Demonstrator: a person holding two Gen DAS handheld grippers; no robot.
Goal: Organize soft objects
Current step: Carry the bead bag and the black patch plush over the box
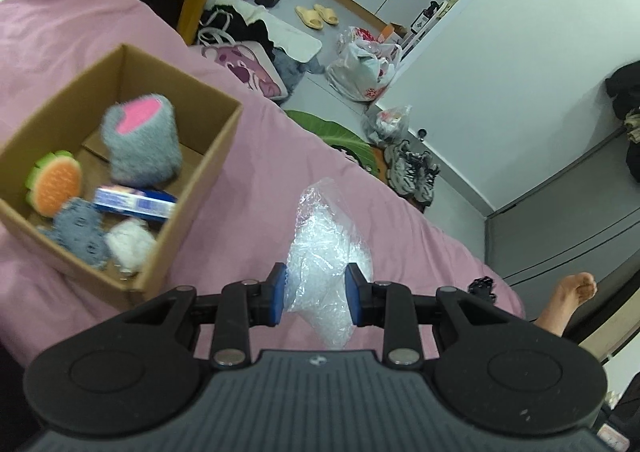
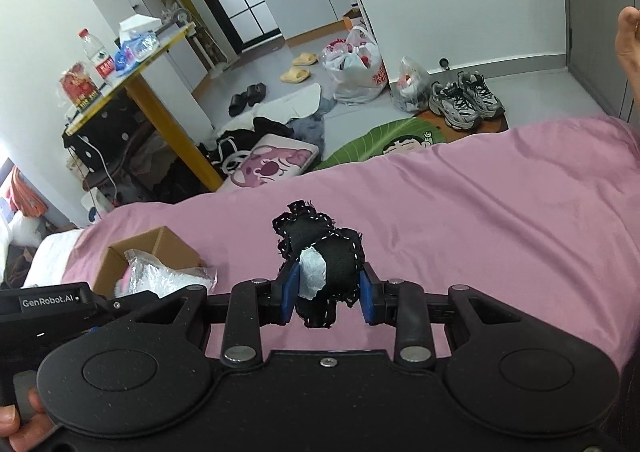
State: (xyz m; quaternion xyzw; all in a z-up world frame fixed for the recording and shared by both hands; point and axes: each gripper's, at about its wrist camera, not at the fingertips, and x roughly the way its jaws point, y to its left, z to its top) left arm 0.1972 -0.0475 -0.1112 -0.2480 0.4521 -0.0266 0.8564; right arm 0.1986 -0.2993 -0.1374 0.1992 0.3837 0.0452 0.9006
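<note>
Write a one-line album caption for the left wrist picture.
Left gripper holds a clear plastic bag above the pink bedspread, beside a cardboard box of soft items.

Cardboard box [image 1: 192, 180] top open, half-filled with soft items | pink sheet [image 1: 248, 156] right of box bare | bare foot [image 1: 568, 300] at far right edge.

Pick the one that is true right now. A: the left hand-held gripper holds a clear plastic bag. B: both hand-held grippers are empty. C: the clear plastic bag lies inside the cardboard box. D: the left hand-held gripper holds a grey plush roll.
A: the left hand-held gripper is closed on the clear plastic bag, beside the cardboard box, while the right hand-held gripper grips a black cloth bundle.
</note>
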